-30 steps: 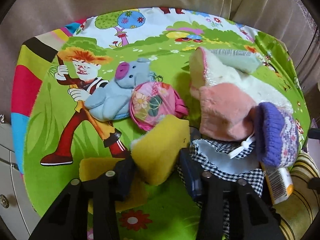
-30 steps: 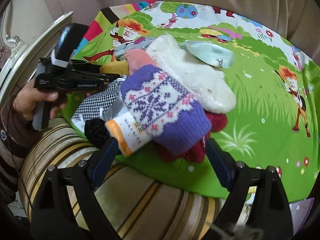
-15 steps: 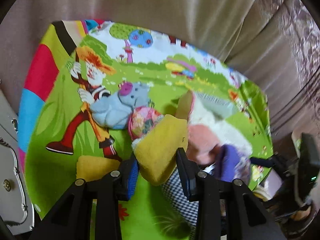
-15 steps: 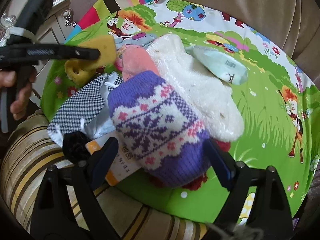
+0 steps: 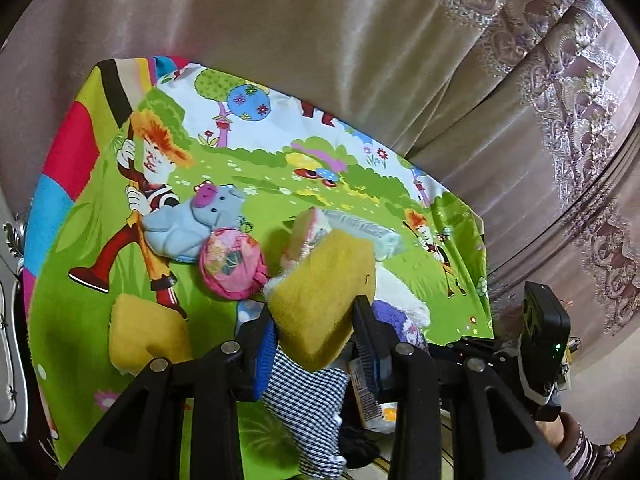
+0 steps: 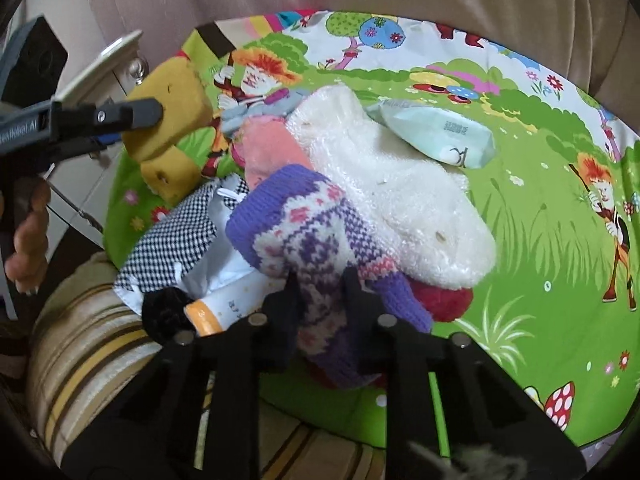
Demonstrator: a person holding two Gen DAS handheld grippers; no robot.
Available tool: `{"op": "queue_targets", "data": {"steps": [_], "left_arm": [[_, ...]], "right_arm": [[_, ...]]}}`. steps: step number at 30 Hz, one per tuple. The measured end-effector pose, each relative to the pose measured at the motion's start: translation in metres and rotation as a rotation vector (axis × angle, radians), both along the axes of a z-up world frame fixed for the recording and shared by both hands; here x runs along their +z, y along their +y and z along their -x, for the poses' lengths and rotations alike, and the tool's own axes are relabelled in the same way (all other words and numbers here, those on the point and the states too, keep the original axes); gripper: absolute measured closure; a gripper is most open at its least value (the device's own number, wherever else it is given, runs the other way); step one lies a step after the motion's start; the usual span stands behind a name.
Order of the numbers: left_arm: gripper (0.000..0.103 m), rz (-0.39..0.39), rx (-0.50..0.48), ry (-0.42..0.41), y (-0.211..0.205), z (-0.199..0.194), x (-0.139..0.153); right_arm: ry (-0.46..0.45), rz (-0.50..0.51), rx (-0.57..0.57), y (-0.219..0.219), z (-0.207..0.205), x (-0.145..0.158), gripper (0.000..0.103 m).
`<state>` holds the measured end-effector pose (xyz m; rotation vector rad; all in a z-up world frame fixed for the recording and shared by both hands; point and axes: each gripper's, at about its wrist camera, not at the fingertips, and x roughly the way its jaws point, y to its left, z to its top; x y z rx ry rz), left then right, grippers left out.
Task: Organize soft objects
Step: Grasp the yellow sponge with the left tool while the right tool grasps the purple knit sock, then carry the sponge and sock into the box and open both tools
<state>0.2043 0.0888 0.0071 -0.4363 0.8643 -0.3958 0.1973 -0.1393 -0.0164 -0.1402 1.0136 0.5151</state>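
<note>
My left gripper [image 5: 316, 330] is shut on a yellow sponge [image 5: 324, 296] and holds it up above the cartoon-print mat [image 5: 92, 240]; the sponge also shows in the right wrist view [image 6: 170, 118]. A second yellow sponge [image 5: 146, 330] lies on the mat at the left. My right gripper [image 6: 318, 284] is shut on a purple patterned knit sock [image 6: 308, 240] in the pile. A white fluffy sock [image 6: 396, 200], a pink sock [image 6: 268, 152], a checkered cloth [image 6: 176, 236], a grey plush pig [image 5: 192, 228] and a pink floral pouch [image 5: 232, 262] lie around it.
A pale green tissue pack [image 6: 440, 136] lies behind the white sock. A tube with an orange cap [image 6: 224, 308] and a black pom-pom [image 6: 164, 312] sit at the mat's near edge on a striped cushion [image 6: 92, 336]. Curtains [image 5: 360, 40] hang behind. A white cabinet [image 6: 104, 60] stands left.
My left gripper lifted the yellow sponge up off the mat. My right gripper went from open around the purple sock to shut on it.
</note>
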Motion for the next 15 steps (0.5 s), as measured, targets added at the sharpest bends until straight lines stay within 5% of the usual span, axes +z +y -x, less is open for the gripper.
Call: {"op": "queue_targets", "data": {"steps": [15], "left_arm": [[0.066, 0.056, -0.013, -0.019, -0.016, 0.019, 0.013]], "right_arm": [[-0.032, -0.157, -0.082, -0.041, 0.024, 0.035, 0.083]]}}
